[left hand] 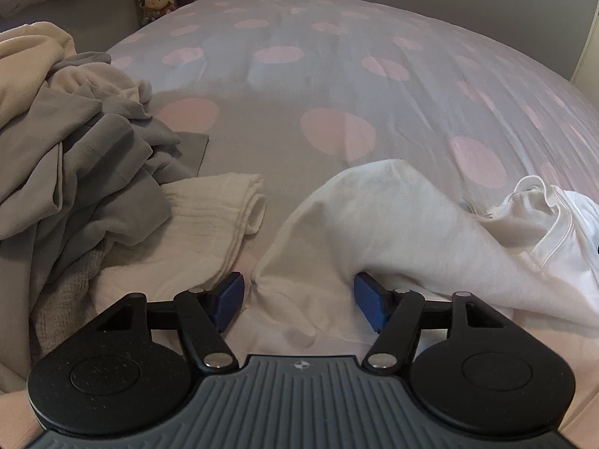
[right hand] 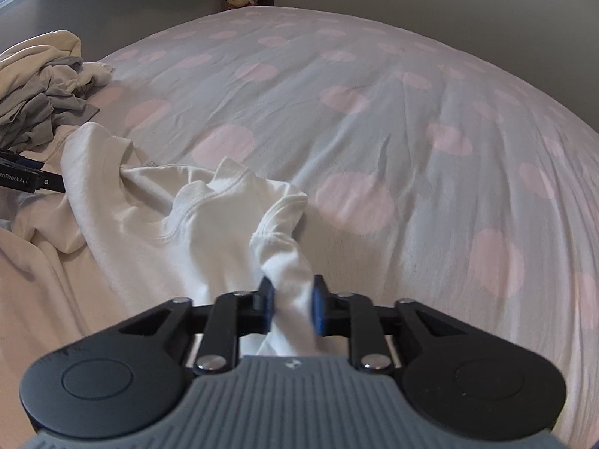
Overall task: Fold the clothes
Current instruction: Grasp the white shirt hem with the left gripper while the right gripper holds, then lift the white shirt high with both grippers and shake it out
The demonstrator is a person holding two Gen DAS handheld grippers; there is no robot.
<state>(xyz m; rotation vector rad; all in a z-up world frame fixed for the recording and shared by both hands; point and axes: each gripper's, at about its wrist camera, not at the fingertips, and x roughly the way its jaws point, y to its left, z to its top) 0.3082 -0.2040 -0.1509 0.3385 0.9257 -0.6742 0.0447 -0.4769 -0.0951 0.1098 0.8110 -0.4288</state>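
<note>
White shirt (right hand: 157, 232) lies crumpled, unfolded, near the bed's (right hand: 374, 112) near edge, clamped in the right gripper (right hand: 291, 305); the left gripper (left hand: 299, 299) is spread over its cloth. A heap (left hand: 75, 142) remains unfolded at the left edge.

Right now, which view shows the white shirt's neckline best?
The right wrist view: the white shirt's neckline lies spread with its ribbed seam visible, beyond the right tool clamping the fabric. The left wrist view shows only a crumpled collar edge at the far right.
</note>
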